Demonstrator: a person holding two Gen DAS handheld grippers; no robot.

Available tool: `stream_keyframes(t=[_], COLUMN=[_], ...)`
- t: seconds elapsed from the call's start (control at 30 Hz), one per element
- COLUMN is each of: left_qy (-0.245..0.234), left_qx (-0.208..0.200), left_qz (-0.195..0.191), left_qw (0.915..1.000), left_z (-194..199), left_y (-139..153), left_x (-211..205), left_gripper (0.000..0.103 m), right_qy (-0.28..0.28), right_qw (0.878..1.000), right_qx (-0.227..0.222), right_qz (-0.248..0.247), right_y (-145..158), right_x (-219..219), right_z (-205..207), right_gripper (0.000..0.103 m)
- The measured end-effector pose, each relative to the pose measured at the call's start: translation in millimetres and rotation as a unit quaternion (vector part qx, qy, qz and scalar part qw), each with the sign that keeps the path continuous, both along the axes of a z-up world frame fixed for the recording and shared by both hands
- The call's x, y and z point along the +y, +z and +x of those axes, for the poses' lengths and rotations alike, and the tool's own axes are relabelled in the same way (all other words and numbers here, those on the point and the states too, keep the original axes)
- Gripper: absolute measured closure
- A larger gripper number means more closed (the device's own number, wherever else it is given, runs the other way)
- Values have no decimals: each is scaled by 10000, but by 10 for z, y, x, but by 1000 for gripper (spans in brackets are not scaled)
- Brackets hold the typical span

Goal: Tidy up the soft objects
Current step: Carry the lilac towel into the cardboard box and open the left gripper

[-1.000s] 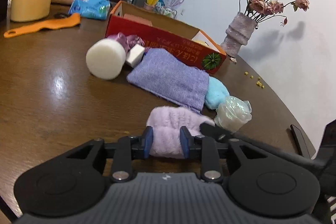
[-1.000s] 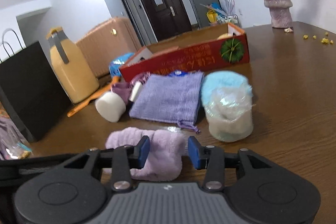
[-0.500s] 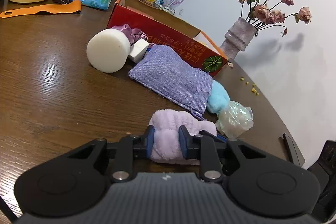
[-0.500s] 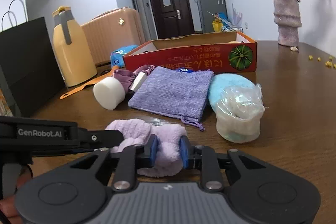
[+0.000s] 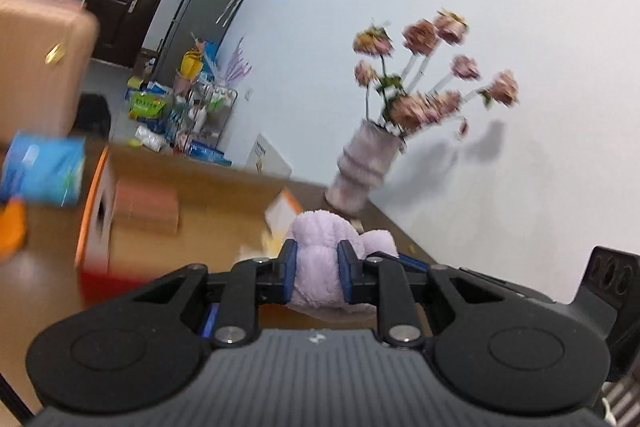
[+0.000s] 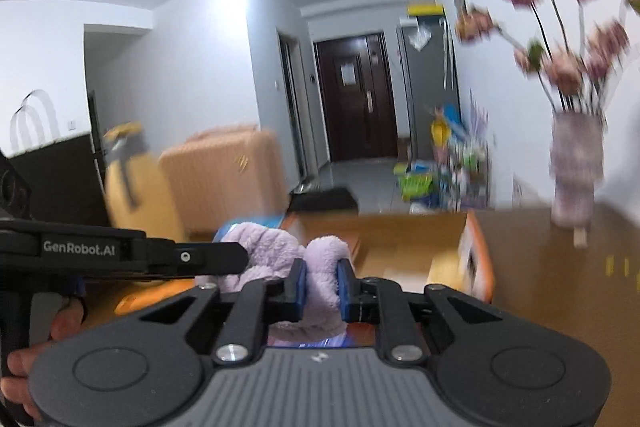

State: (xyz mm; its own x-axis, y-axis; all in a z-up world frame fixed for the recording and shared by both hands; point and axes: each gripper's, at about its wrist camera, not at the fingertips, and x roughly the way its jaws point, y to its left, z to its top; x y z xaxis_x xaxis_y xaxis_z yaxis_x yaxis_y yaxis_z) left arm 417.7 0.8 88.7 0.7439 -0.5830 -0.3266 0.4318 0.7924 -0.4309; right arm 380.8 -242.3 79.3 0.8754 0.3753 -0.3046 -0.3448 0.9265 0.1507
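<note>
Item one, the lilac plush cloth: I see it lifted off the counter, gripped at both ends, hanging over the open cardboard box. Item two, left gripper: its blue-padded fingers are clenched on one bunched end of the cloth, fabric bulging between and above the pads. Item three, right gripper: its fingers pinch the other fold of the same cloth, and the jaws are closing further onto it. In the right wrist view the left gripper enters from nine o'clock, its black finger tip buried in the plush, with a hand on its handle at about eight o'clock. Item four, surroundings in the left wrist view, all blurred: vase of dried pink flowers at one o'clock from the cloth; blue packet at nine o'clock; an orange object at the frame's left edge, which I cannot identify; tan suitcase at ten o'clock. Item five, right wrist view: yellow jug and suitcase at ten to eleven o'clock of the cloth, black bag farther toward nine.
</note>
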Motion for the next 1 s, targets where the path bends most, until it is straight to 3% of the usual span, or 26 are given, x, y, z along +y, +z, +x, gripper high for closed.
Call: stream_keyframes(t=[0.07,0.17,0.27,0.43,0.5,0.57,0.67,0.7,0.77,1.0], left_qy=[64,170,412,807,962,775,655,648,703,989], left_qx=[101,680,1124,1698,1654,1564,1304,1256,1194,672], left_qz=[116,152,183,606,903,1223,1417,1480,1572,1926], left_qw=[9999,9974,9926,9803,9774,9770,9791,9788,9778,9740], left_z=[575,1435,2090,2697,2792,2805,2748,2730,2681,2216], left_y=[100,-30,-359,-898,-1004,-1015,-971,-950,-898,-402], left_x=[-93,-186,-240,-302,-324,-382,-349,-333,-319,-187], left_gripper=[81,81,81,79,78,76,65,62,61,42], right_qy=[-16,-93,-200,-331,-362,-402,-540,-519,-437,-572], right_qw=[9998,9973,9887,9707,9668,9640,9618,9624,9631,9767], right_qx=[198,730,1483,2377,2531,2628,2684,2666,2655,2039], right_qz=[-80,-67,19,55,46,19,-27,-23,-55,-338], right_y=[138,97,-194,-783,-956,-1080,-1100,-1094,-1050,-432], right_x=[-29,-47,-43,23,68,120,129,107,106,-128], right_z=[612,1517,2382,3242,3369,3406,3421,3394,3351,2826], right_gripper=[87,88,88,88,87,80,74,68,44,45])
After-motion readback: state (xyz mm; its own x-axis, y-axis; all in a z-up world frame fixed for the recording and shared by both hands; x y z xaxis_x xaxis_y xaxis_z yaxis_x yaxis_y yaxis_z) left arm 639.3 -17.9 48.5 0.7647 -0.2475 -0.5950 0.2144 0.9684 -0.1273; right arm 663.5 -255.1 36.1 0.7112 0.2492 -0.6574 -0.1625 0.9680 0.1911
